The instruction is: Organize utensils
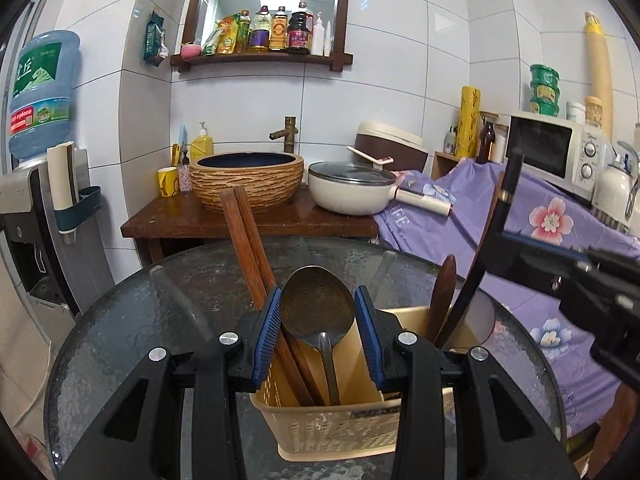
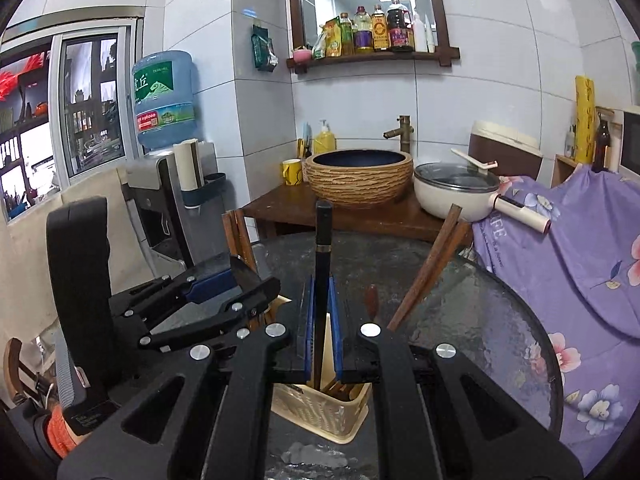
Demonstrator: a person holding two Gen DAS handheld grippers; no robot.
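My left gripper stands open, its blue pads either side of the metal spoon, which sits upright in the beige holder beside the brown chopsticks; I can't tell whether the pads touch the bowl. My right gripper is clamped on the black chopsticks, whose lower end drops into the holder, hidden from me.

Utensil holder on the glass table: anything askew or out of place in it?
Nothing damaged or spilled. The utensil holder stands upright; brown chopsticks lean left, the metal spoon sits bowl-up, and the right gripper holds a black chopstick upright.
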